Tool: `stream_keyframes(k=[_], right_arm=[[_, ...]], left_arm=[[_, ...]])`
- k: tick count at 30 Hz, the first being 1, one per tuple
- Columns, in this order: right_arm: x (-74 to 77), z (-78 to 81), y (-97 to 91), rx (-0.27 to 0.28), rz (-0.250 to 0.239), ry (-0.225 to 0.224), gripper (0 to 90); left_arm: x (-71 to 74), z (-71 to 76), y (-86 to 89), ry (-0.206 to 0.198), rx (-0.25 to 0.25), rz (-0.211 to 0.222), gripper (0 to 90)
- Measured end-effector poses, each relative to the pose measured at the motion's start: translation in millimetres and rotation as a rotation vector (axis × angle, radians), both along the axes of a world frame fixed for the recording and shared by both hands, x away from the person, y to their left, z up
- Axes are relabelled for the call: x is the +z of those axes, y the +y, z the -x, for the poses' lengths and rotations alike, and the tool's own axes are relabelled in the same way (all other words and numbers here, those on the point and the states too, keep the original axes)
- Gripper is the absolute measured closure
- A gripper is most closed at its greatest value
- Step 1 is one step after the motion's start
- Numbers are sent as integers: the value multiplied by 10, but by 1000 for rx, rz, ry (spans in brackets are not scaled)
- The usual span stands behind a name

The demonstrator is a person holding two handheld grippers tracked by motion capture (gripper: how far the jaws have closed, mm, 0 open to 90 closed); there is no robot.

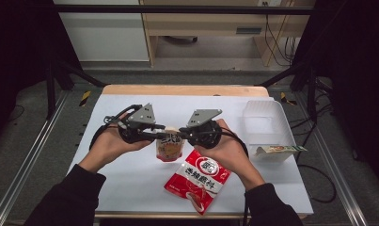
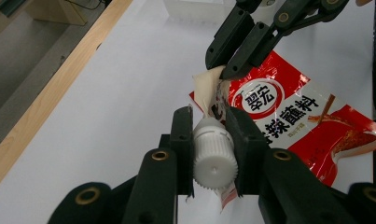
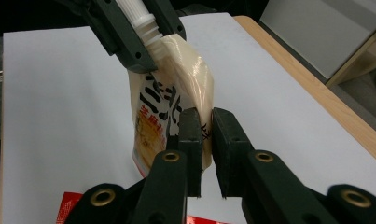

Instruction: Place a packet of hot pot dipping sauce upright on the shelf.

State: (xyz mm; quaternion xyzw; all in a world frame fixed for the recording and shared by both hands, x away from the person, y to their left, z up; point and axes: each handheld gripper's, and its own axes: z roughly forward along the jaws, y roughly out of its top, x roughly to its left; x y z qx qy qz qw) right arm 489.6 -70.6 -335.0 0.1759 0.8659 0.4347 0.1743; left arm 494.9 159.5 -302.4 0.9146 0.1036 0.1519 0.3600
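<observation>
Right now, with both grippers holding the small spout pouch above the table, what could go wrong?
1. The left gripper clamps the white cap, while the right gripper pinches only the edge of the spout pouch. If the cap is turned, the soft film may slip or twist.
2. If the cap comes off, the contents could spill onto the red sachet lying just below.
3. The jaws work very near each other and might collide.

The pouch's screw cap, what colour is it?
White. The cap shows best in the left gripper view, clamped between the left tongs.
</observation>
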Motion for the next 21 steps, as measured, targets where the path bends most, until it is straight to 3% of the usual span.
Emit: stream_keyframes(k=[4,6,7,10,13,18,21], right_arm=[[-8,9,9,12,35,-14,664],[14,16,22,-7,93,-41,496],[14,16,22,-7,93,-41,496],[53,16,35,-8,158,-59,367],[86,16,53,13,218,-74,308],[126,0,125,47,308,-50,222],[152,-22,166,71,329,-35,270]], left_arm=[[30,7,22,-7,-4,-10,734],[40,7,31,-7,-2,-11,734],[43,7,34,-7,-3,-13,734],[45,16,36,-12,-5,-18,734],[36,32,24,-20,-19,-22,733],[32,52,-7,-24,-38,-23,733],[24,69,-34,-23,-50,-23,733]])
